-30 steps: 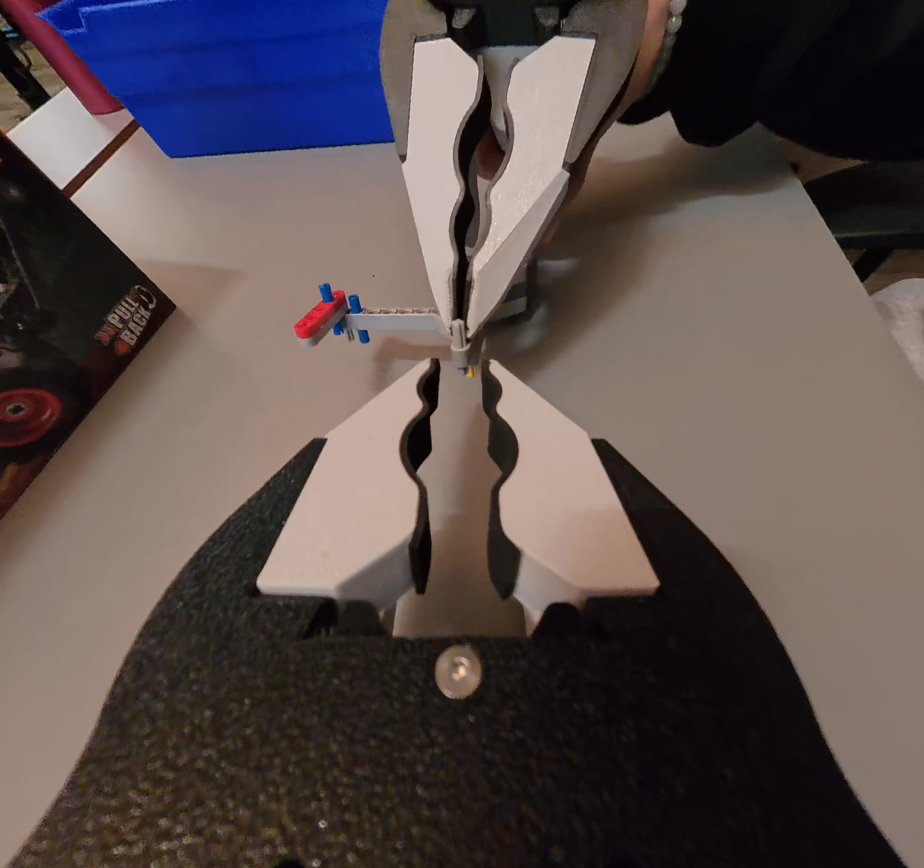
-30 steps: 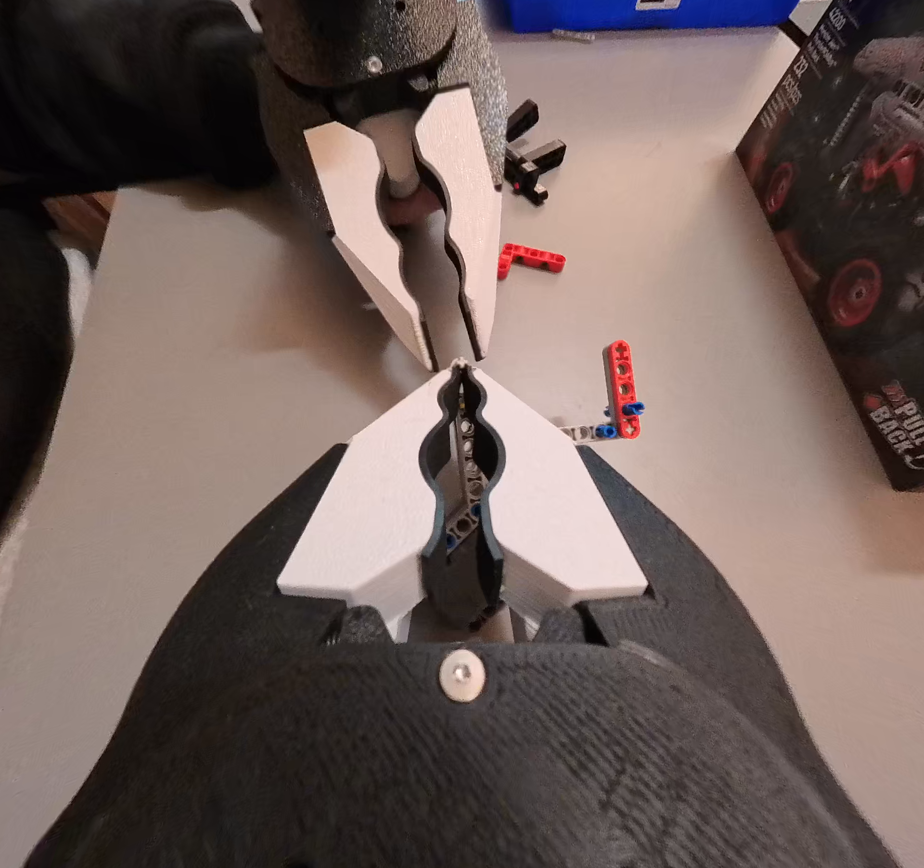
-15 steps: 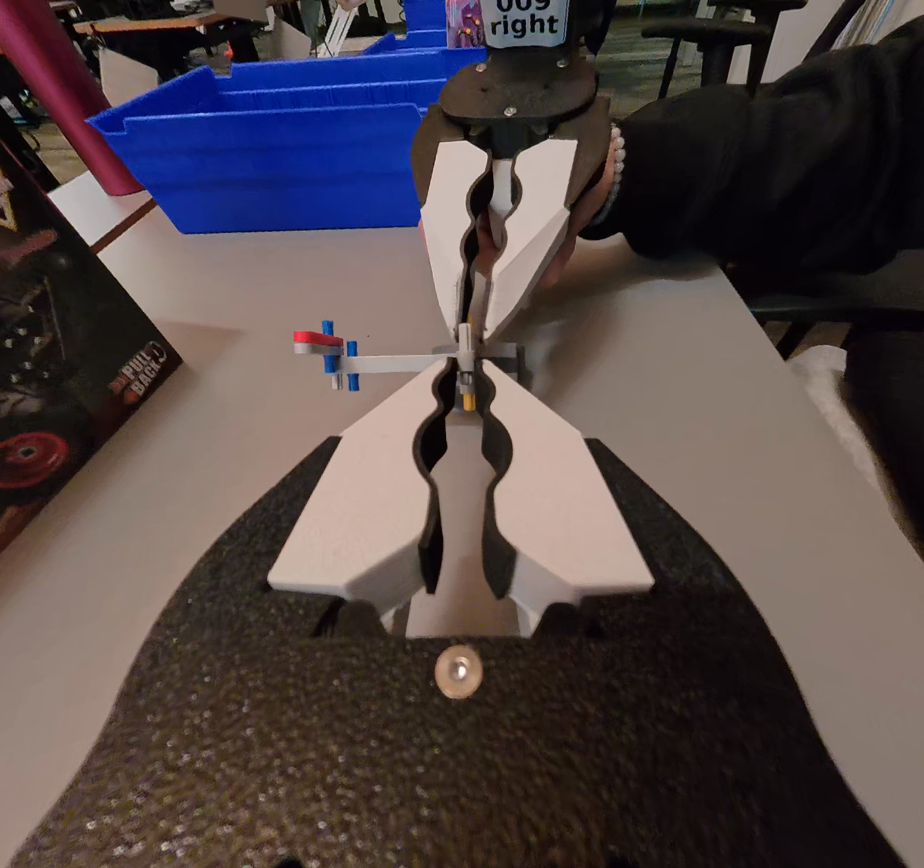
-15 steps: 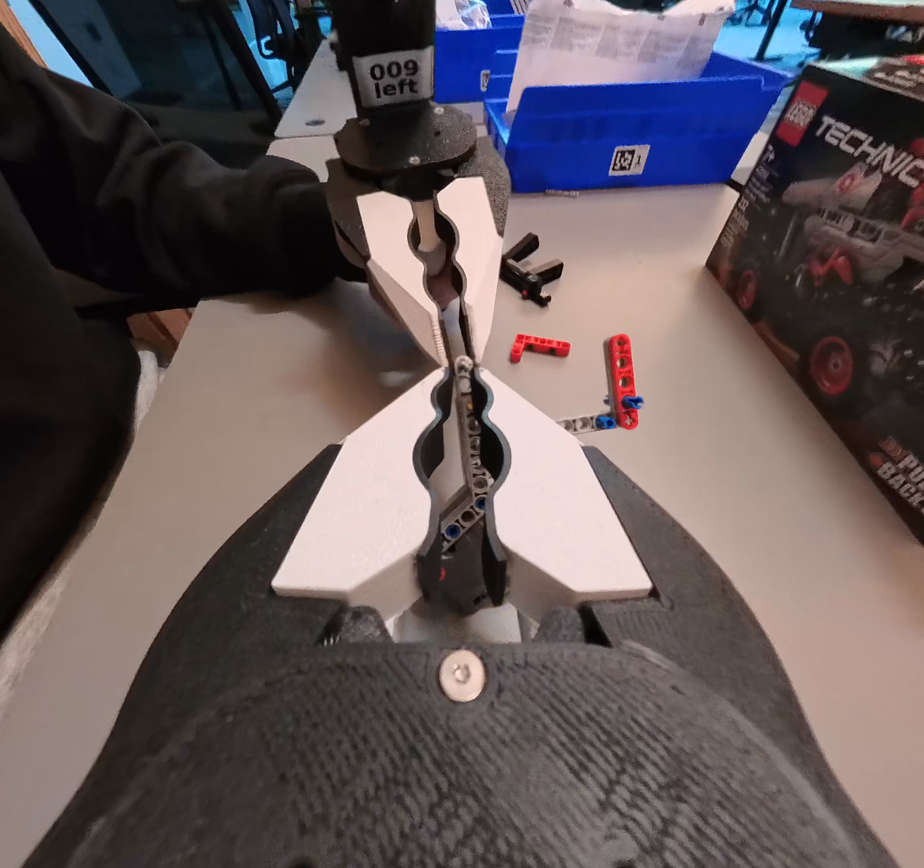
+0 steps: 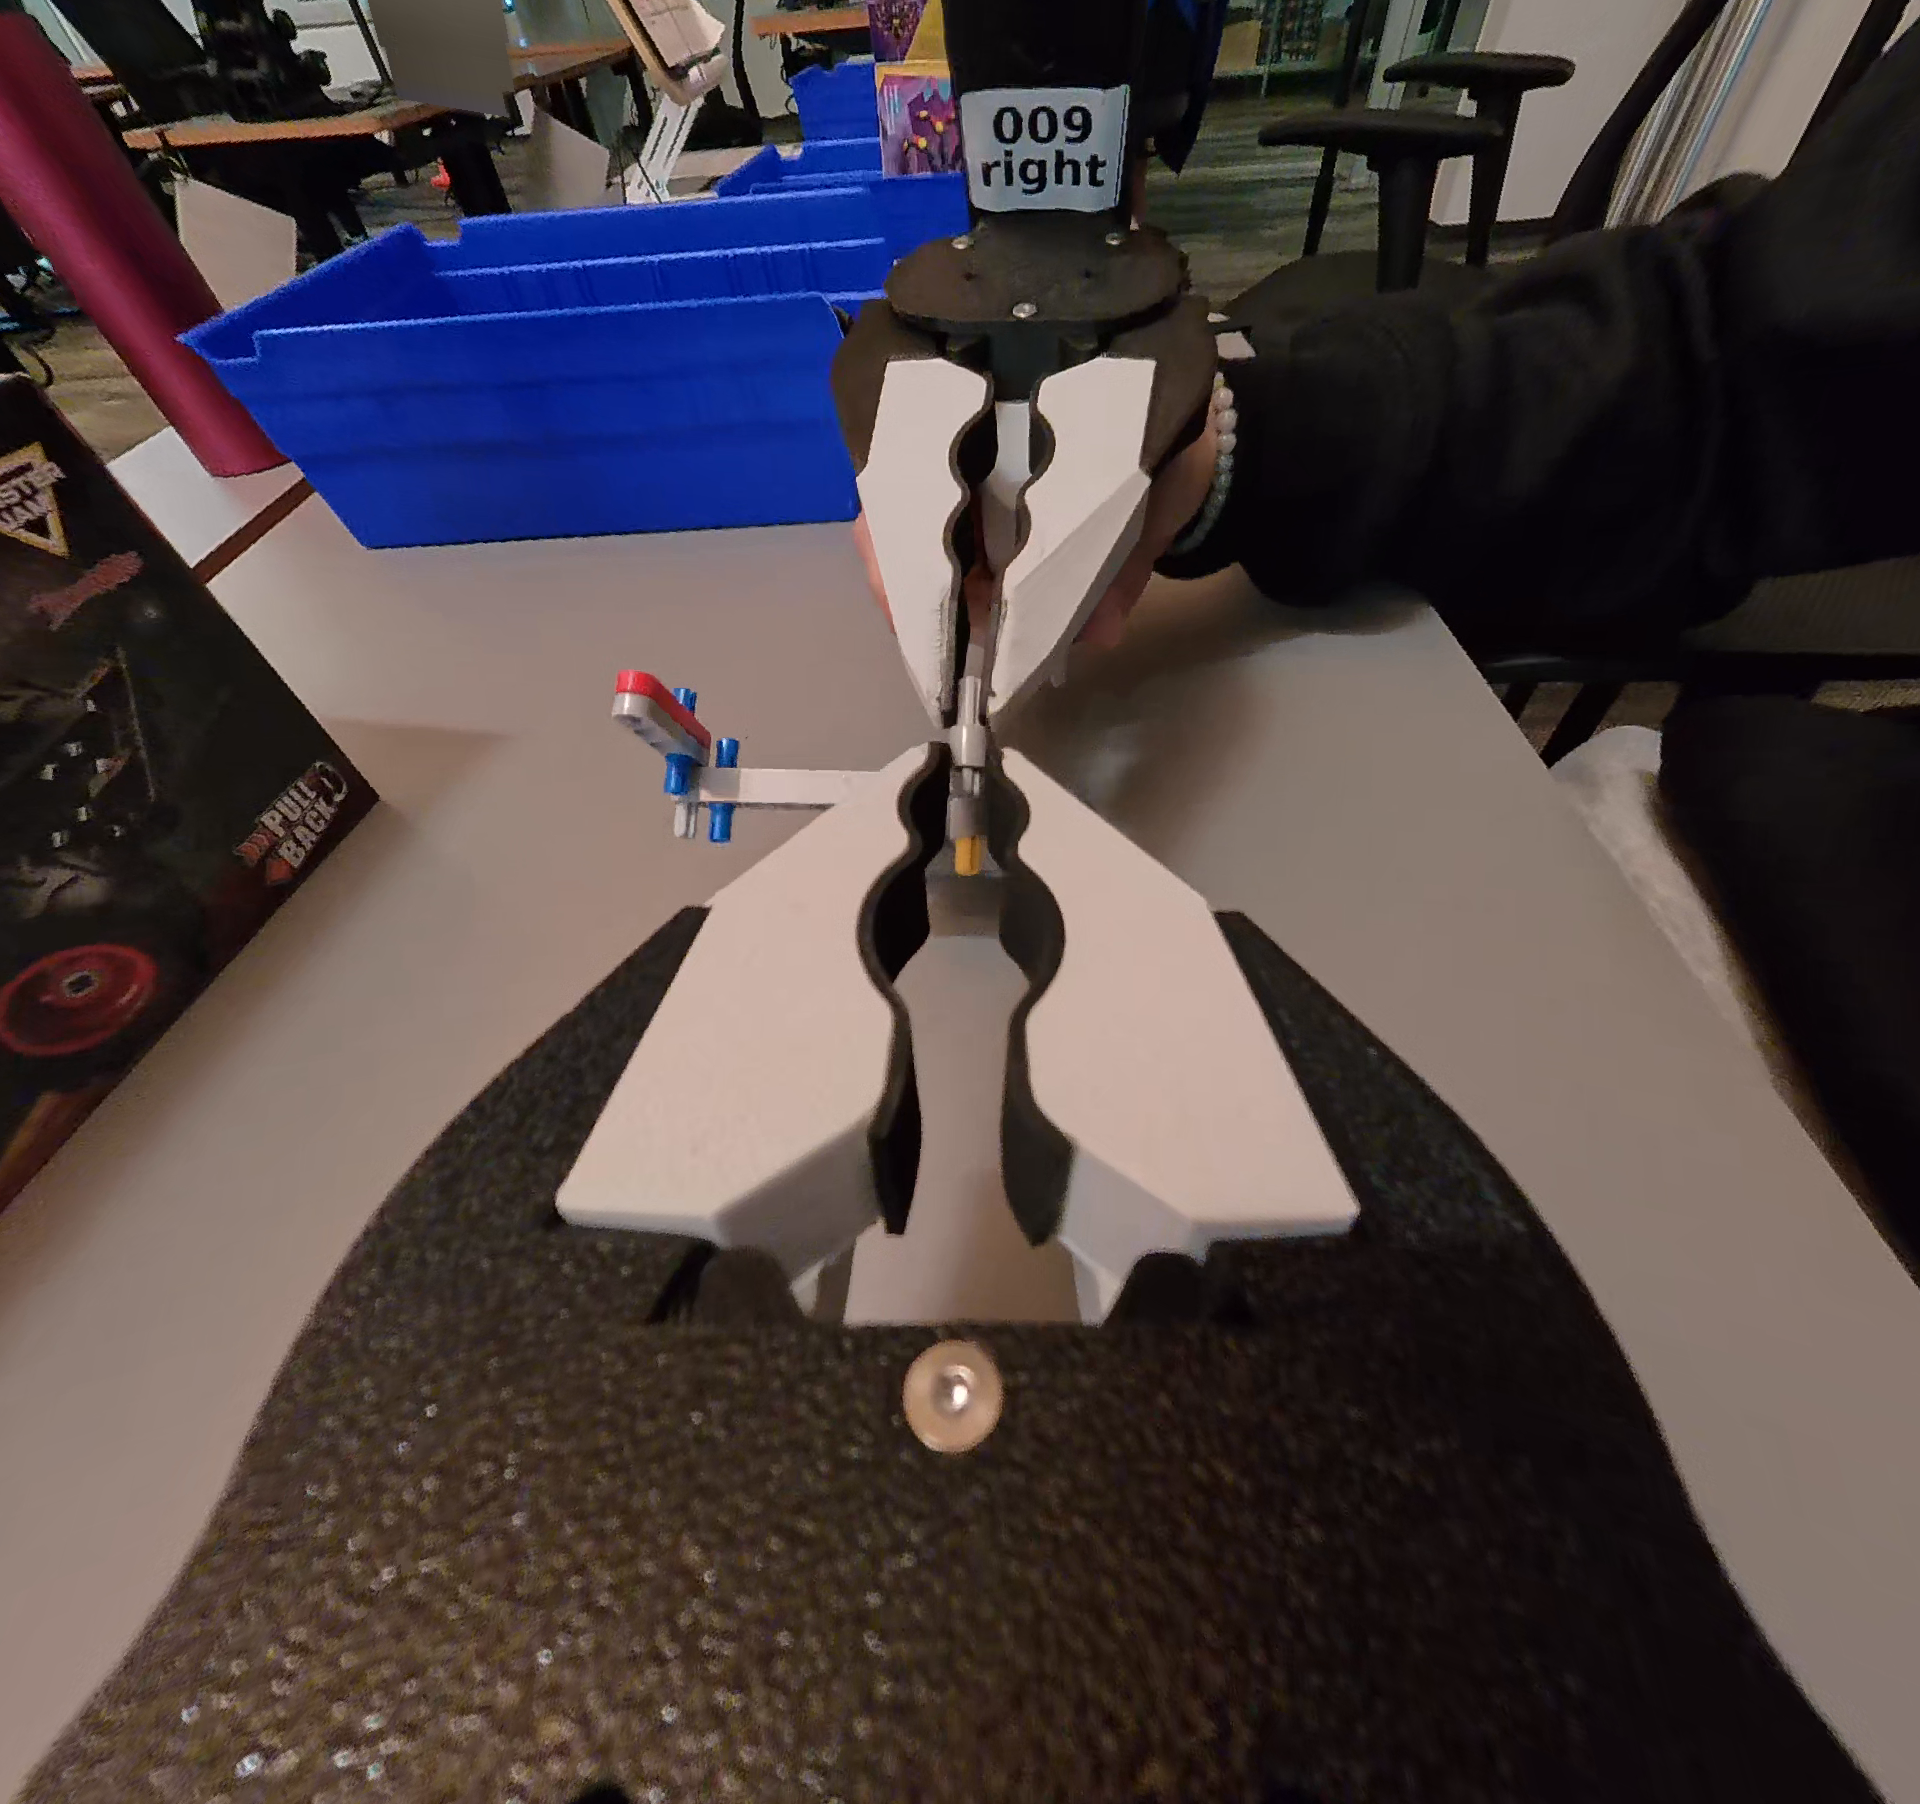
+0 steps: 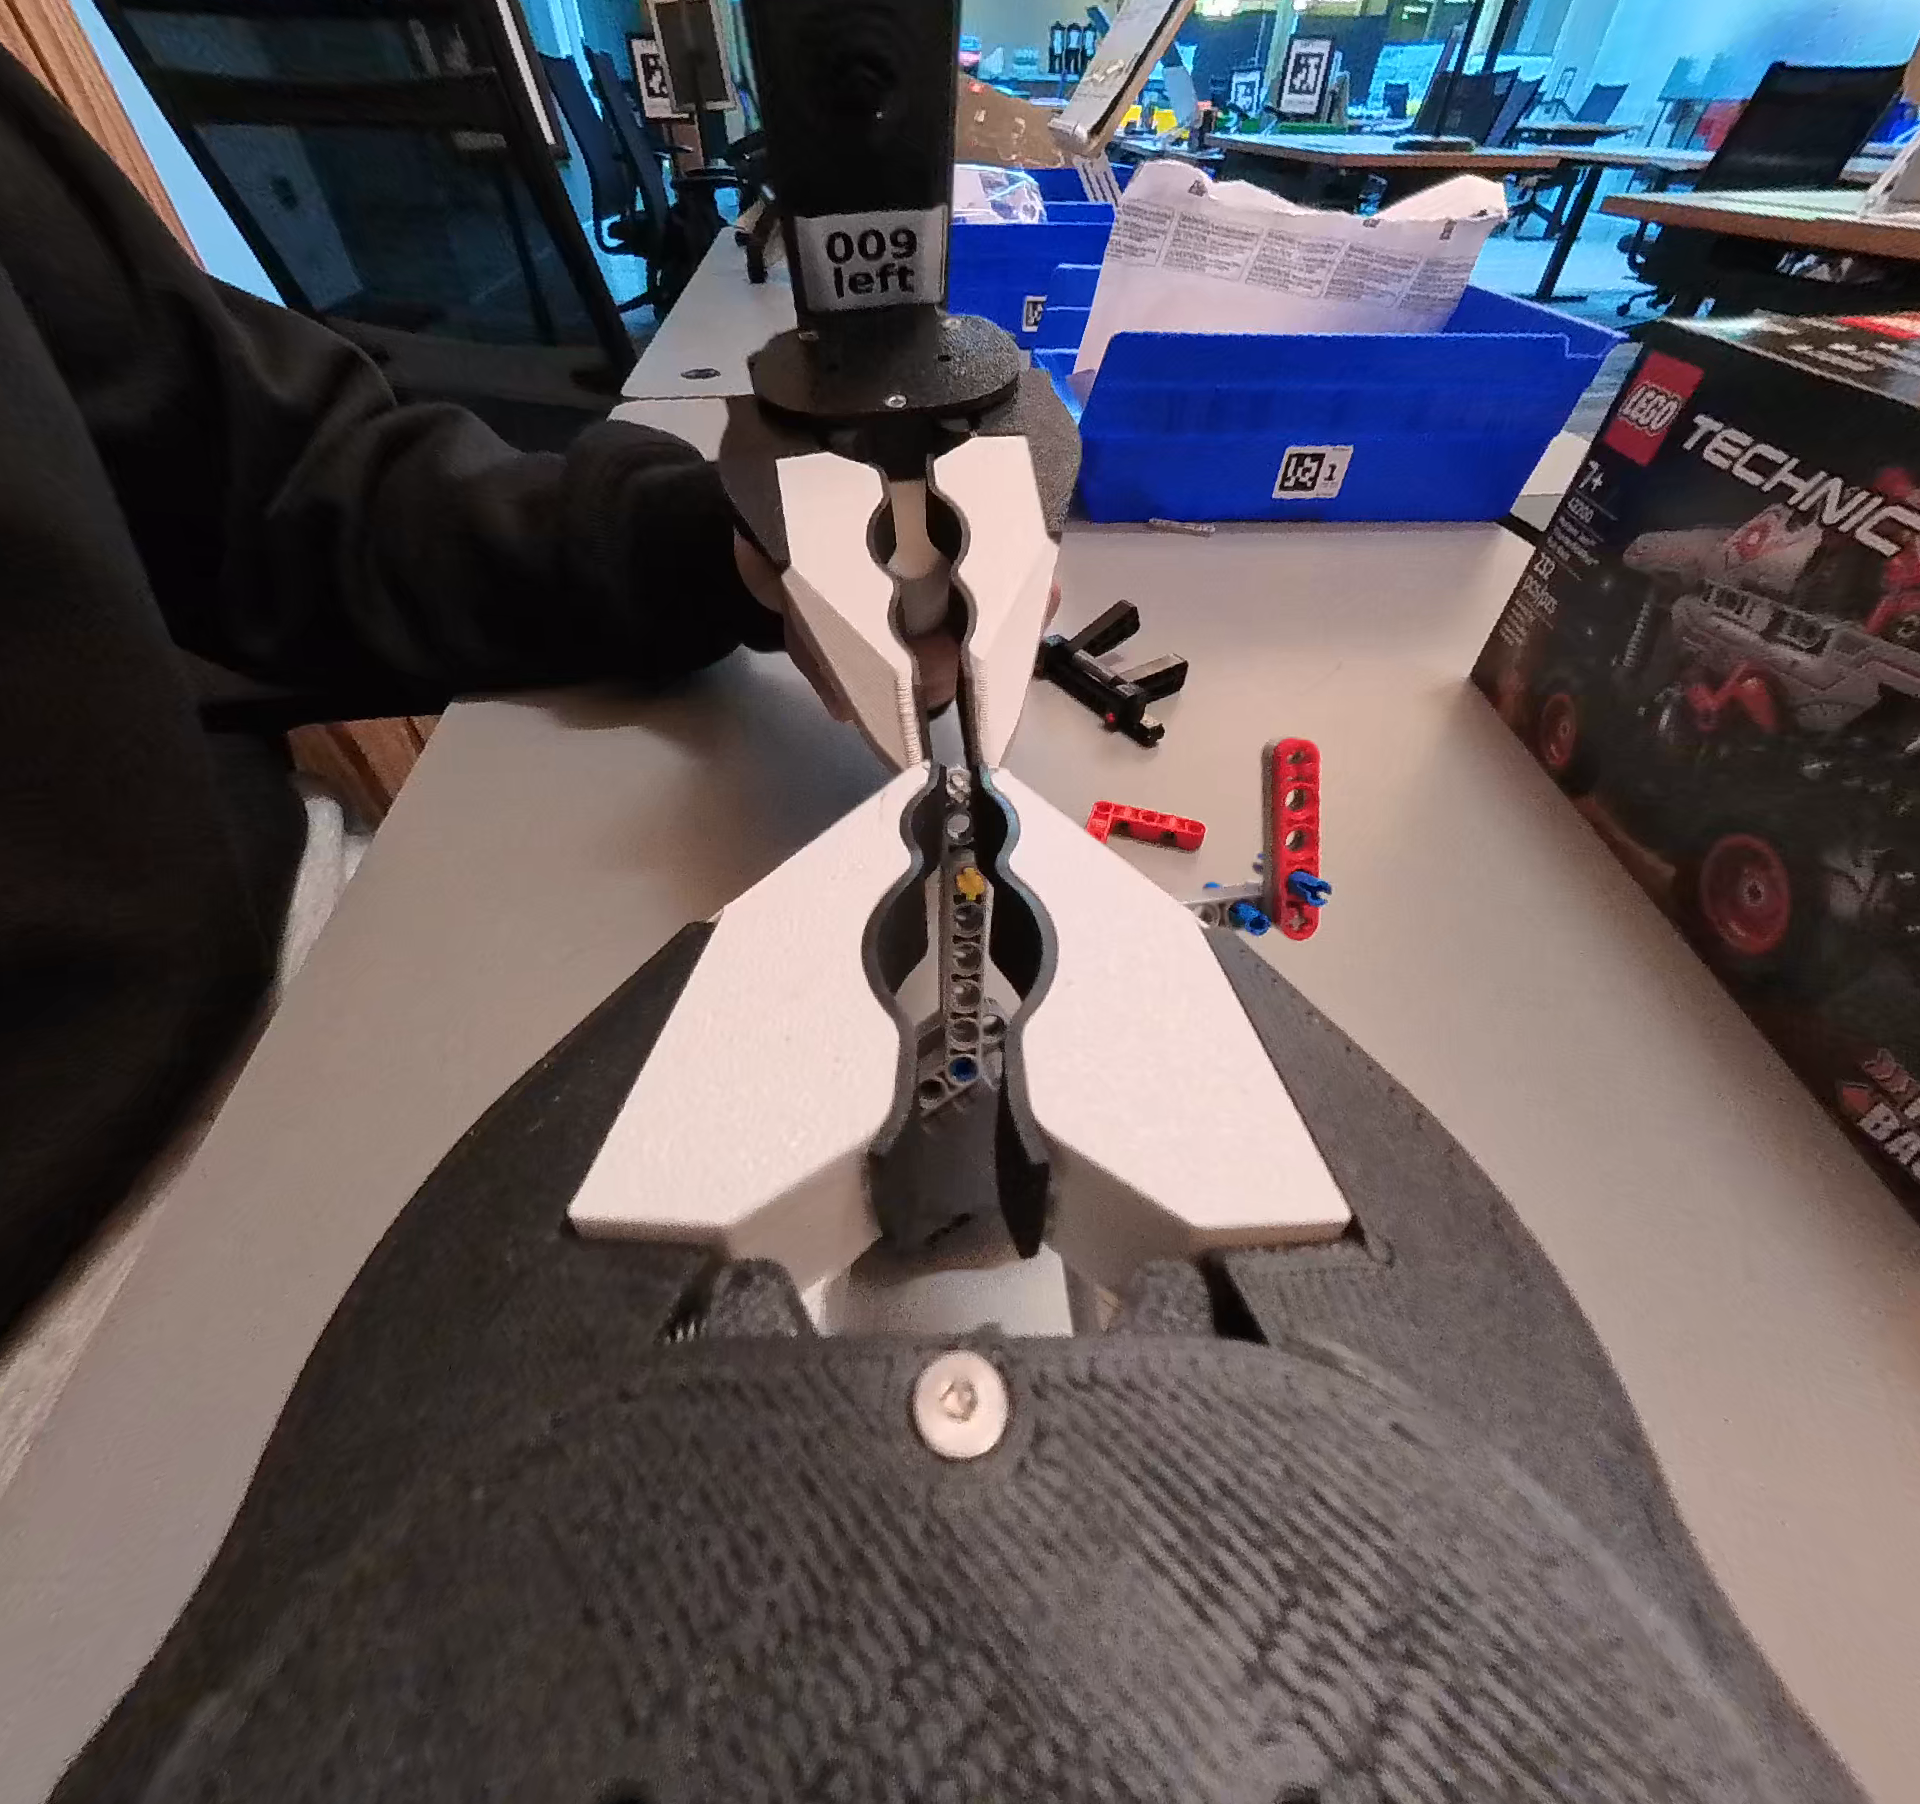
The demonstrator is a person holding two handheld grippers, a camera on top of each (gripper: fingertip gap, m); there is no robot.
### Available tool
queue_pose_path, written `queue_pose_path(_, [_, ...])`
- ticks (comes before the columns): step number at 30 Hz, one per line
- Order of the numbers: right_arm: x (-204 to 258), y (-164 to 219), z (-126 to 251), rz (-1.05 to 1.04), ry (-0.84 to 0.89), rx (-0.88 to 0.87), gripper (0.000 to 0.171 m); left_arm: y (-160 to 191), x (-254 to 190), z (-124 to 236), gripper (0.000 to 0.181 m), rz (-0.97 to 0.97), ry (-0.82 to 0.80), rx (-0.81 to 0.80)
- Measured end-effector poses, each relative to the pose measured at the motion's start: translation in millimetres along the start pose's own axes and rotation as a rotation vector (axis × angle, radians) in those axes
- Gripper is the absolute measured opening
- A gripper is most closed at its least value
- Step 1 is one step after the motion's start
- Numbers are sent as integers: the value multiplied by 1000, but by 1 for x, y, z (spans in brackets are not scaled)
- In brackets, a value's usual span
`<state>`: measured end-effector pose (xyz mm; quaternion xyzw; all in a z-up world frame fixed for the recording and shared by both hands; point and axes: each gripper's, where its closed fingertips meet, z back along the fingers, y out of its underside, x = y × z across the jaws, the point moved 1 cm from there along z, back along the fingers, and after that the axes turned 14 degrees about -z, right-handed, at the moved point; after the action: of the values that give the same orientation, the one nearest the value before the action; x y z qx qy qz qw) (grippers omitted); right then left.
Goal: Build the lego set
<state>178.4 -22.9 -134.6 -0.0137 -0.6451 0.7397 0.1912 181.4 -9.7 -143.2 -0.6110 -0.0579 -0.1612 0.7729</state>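
My right gripper (image 6: 958, 788) is shut on a long grey beam (image 6: 964, 975) of the lego assembly, which runs back between its fingers. A yellow pin (image 6: 968, 881) sits near the beam's front end. A grey arm (image 5: 774, 786) with blue pins and a red beam (image 5: 665, 705) sticks out sideways; the red beam also shows in the right wrist view (image 6: 1291, 835). My left gripper (image 5: 966, 767) faces the right gripper (image 5: 971, 705) tip to tip. Its tips are closed on the small grey connector (image 5: 968, 741) at the assembly's end. The assembly is held above the table.
A loose red L-shaped piece (image 6: 1143, 822) and black pieces (image 6: 1112, 674) lie on the grey table (image 6: 1403, 1079). The lego box (image 6: 1714, 715) stands at one side. Blue bins (image 6: 1320, 424) with paper sheets stand at the table's far edge. A person's black sleeves hold both grippers. Both grippers' tips are close together, under 4 cm apart. The left tips stand about 12 cm off the loose red L-shaped piece (image 6: 1143, 822).
Both grippers have tilted up and lifted the assembly off the table. The left gripper's tips have narrowed around the assembly's end.
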Motion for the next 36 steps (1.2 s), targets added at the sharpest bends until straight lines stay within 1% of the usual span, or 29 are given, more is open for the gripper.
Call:
queue_pose_path(4, [-1, -2, -1, -23, 4, -42, 4, 0, 2, 2, 5, 19, -13, -59])
queue_pose_path(11, [-2, 0, 1, -64, -8, -80, 3, 1, 1, -2, 5, 53, -8, -106])
queue_pose_path(19, [-1, 2, 2, -91, -26, -99, 3, 2, -1, -6, 5, 82, 19, -105])
queue_pose_path(25, [0, 4, 1, -34, 5, -81, 4, 3, -1, -5, 5, 88, 36, -100])
queue_pose_path(30, [0, 3, 0, -68, -12, -89, 4, 3, -1, -3, 5, 107, 50, -116])
queue_pose_path(36, [0, 5, 1, -53, -5, -79, 4, 1, 0, -1, 5, 111, 51, -128])
